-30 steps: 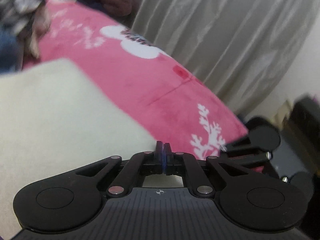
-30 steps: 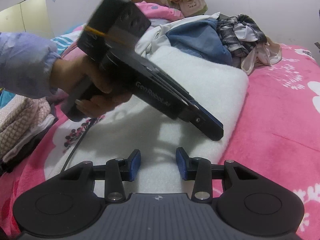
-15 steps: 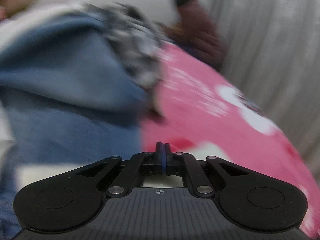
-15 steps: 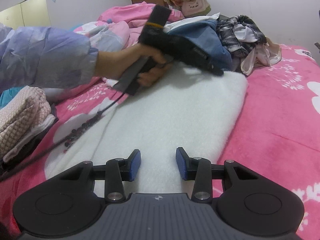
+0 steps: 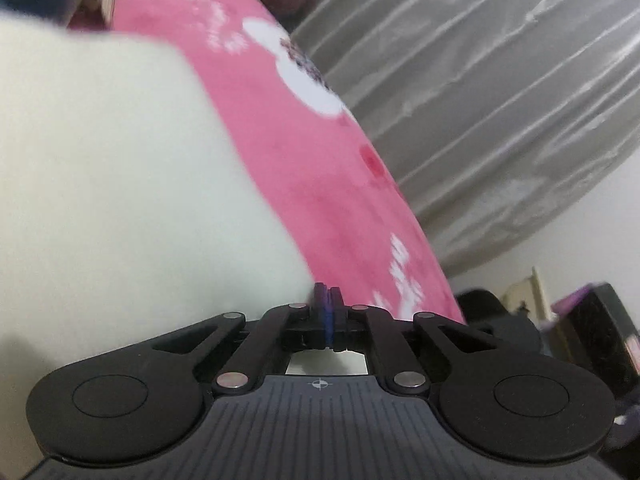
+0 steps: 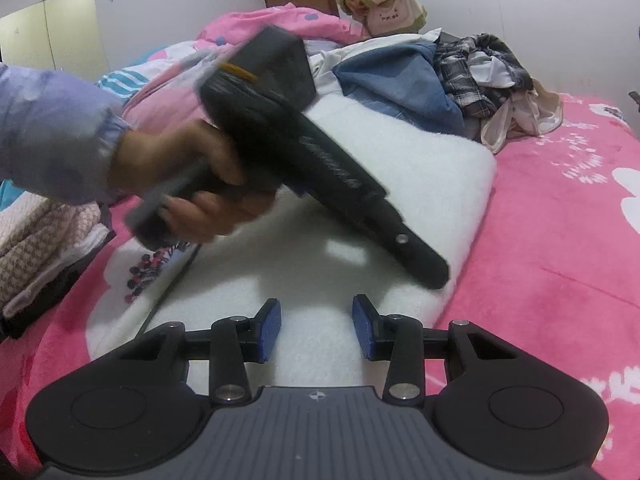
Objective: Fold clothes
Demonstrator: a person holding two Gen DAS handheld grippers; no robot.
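Bare pink blanket (image 6: 560,240) right of white fleece (image 6: 420,168); clothes pile (image 6: 460,76) behind.

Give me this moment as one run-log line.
left hand-held gripper: shut, empty, at white fleece garment right edge | right hand-held gripper: open, empty, over near end | unfolded pile: behind

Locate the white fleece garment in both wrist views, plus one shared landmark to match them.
Left wrist: white fleece garment fills the left half, its edge running down to the shut left gripper.
Right wrist: it lies centre frame, under the left gripper.
Shared landmark: pink blanket right of the garment.
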